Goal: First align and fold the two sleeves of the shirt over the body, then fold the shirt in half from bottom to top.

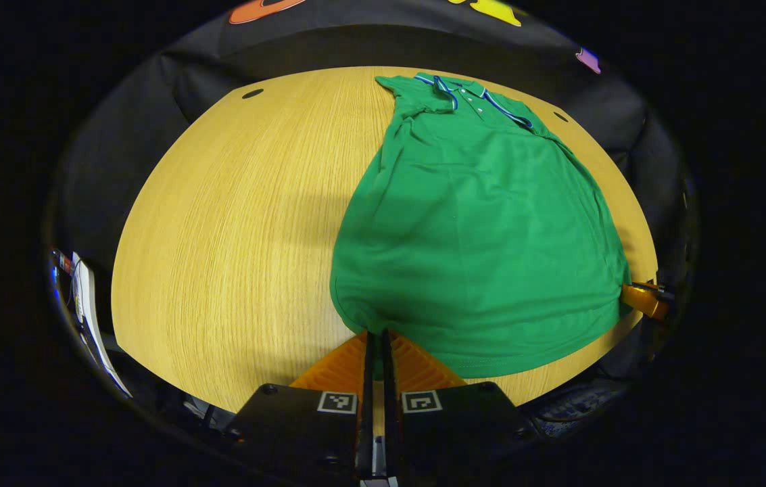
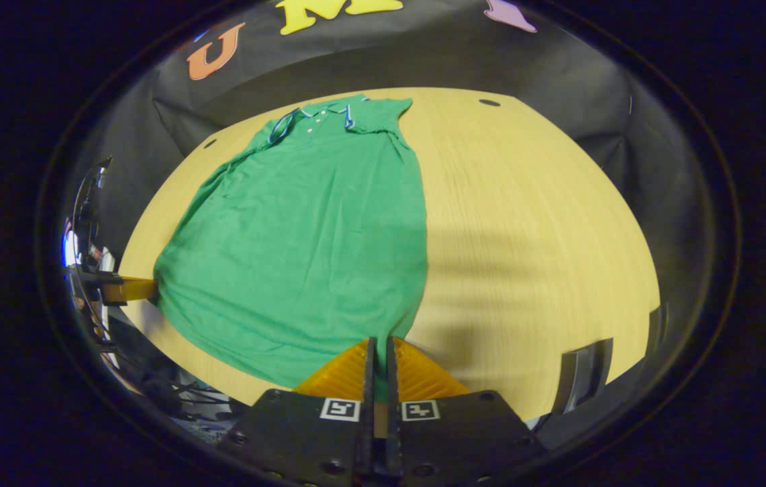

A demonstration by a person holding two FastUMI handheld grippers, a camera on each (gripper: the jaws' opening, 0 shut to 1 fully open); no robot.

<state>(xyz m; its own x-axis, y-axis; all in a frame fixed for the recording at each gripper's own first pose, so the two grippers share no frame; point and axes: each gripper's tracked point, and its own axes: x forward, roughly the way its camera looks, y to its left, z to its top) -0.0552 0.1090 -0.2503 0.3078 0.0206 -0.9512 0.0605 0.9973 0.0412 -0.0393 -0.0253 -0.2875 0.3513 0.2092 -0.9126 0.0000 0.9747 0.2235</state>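
Note:
A green polo shirt point(image 1: 484, 230) point(image 2: 308, 237) lies flat on the wooden table point(image 1: 234, 237) point(image 2: 531, 237), its striped collar point(image 1: 470, 91) point(image 2: 315, 115) at the far end and both sleeves tucked in over the body. My left gripper point(image 1: 376, 335) is shut on the hem at the shirt's near left corner. My right gripper point(image 2: 378, 341) is shut on the hem at the near right corner. In each view the other gripper's fingertips point(image 1: 643, 299) point(image 2: 129, 289) show at the opposite hem corner, close to the table's near edge.
Small dark holes point(image 1: 252, 93) point(image 2: 489, 103) mark the table's far corners. A white sheet and equipment point(image 1: 85, 297) stand off the table's left side. A dark object point(image 2: 582, 379) sits past the near right edge. Bare wood lies on both sides of the shirt.

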